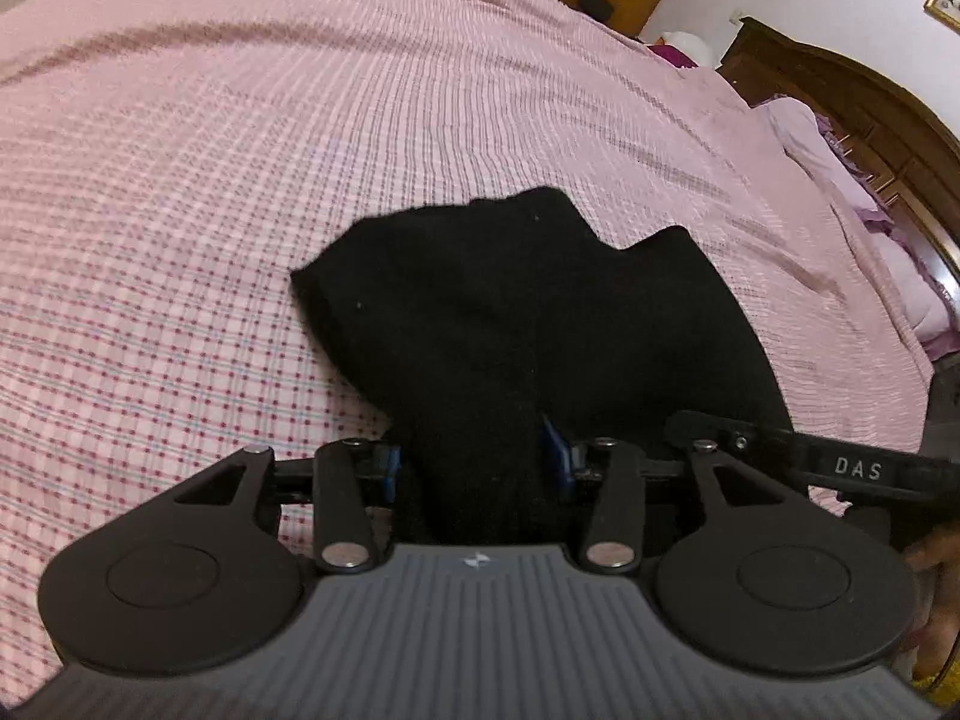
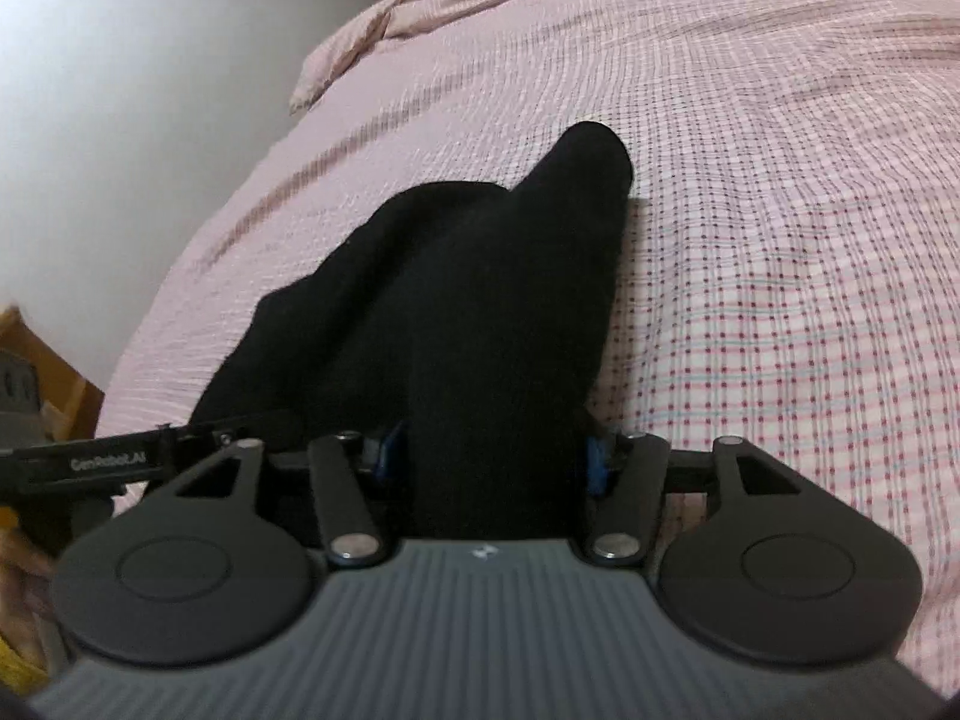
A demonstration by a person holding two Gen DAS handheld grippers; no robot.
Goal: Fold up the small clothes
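- Pink checked bedspread (image 1: 252, 192) covers the bed across both of my wrist views; a dark wooden headboard (image 1: 840, 90) stands at the far right of the left view, and a plain wall (image 2: 120, 90) borders the bed in the right view.
- I see the black garment (image 1: 510, 312) lying on the bedspread, its near edge bunched and running back between the fingers of both tools.
- My left gripper (image 1: 477, 459) stands partly spread, with a fold of black cloth between its blue pads (image 1: 391, 468). I cannot tell whether the pads press on it.
- My right gripper (image 2: 492, 456) likewise stands partly spread around a raised ridge of the same garment (image 2: 480, 300); contact at the pads is not discernible.
- I see the right tool's side bar at the right edge of the left view, so the two tools sit just beside each other.
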